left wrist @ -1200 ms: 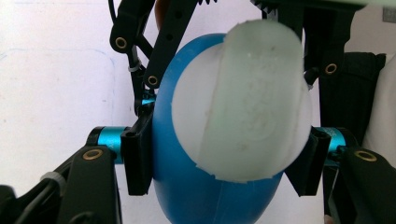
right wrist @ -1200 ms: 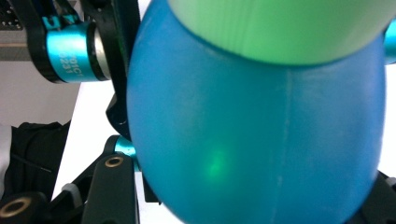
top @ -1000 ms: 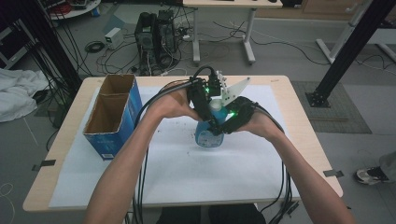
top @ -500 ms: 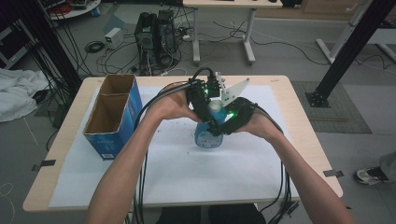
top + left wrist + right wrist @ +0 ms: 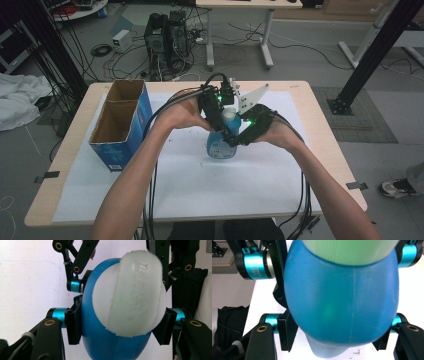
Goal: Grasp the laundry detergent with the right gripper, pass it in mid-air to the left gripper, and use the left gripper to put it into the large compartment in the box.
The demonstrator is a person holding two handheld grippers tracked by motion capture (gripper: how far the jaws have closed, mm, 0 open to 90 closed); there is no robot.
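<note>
A blue plastic bottle [image 5: 221, 148] with a white cap [image 5: 130, 290] stands on the white sheet at mid-table, both hands around its top. My left gripper [image 5: 119, 325] comes from the left and is shut on the bottle's blue shoulder, both pads [image 5: 73, 323] pressed against it. My right gripper [image 5: 334, 336] reaches in from the right, lower on the bottle [image 5: 342, 295]. Its jaws have just been opening, and the bottle's body still sits between them with the pads [image 5: 287, 332] close at its sides. In the high view the left gripper [image 5: 218, 111] and right gripper [image 5: 243, 131] crowd the bottle's neck.
An open blue cardboard box [image 5: 120, 125] stands at the table's left. A white sheet [image 5: 225, 190] covers most of the wooden table [image 5: 330, 150]. Black cables trail from both grippers back over the table's near edge. Desks, computers and cables stand on the floor beyond.
</note>
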